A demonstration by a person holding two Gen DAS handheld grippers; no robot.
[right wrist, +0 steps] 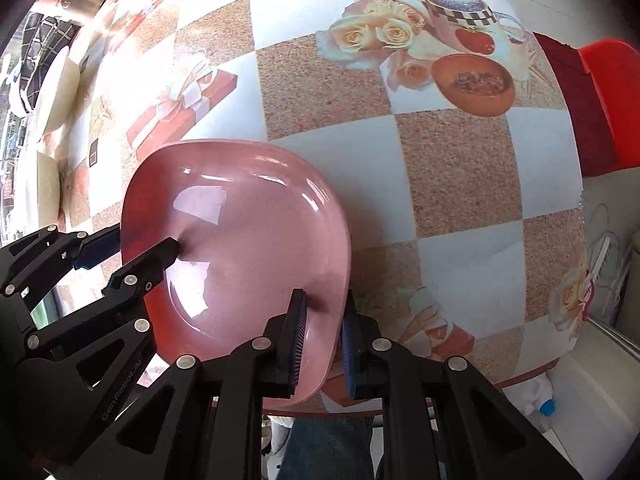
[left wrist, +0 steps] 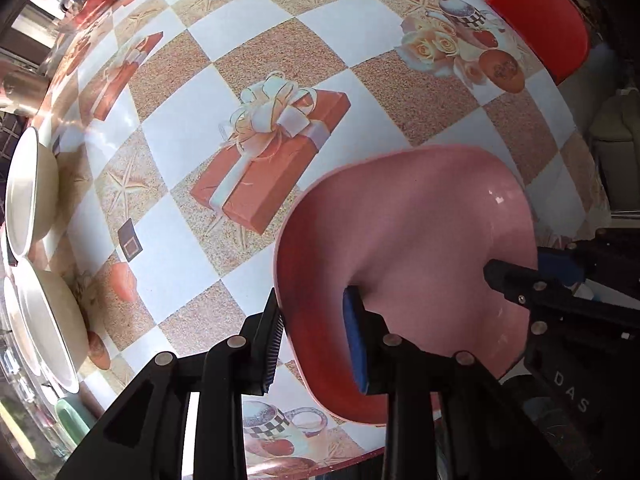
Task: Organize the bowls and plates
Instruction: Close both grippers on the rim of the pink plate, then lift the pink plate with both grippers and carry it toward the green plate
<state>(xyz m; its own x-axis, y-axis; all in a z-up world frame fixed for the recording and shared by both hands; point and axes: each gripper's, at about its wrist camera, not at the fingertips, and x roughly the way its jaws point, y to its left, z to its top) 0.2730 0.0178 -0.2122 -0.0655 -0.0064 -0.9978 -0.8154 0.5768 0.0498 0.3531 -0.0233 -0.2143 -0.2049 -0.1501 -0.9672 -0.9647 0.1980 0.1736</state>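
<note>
- Meanwhile, at the near edge of the patterned table (left wrist: pixel 256 80), one pink plate (left wrist: pixel 420 216) is held by two grippers at once, its rim pinched from opposite sides
- Left gripper (left wrist: pixel 316 344) has its jaws closed on the plate's left rim, one finger outside and the blue pad inside the dish
- Right gripper (right wrist: pixel 322 340) clamps the near right rim in the same manner, one pad over the lip and one beneath
- Whether the plate rests on the tablecloth or hangs just above it cannot be told from either view
- Doing this step well, by judgement, means keeping both grips level and moving the hands together, since a twist between them could lever the glossy rim out of the pads
- A likely destination is the cream dishes (left wrist: pixel 32 192) grouped at the table's far left edge, well apart from the plate
- Count: one pink plate; at least three cream dishes, partly overlapping, so the exact number is unclear; one green dish (left wrist: pixel 74 420) near them; one red chair (left wrist: pixel 544 24) beyond the table
</note>
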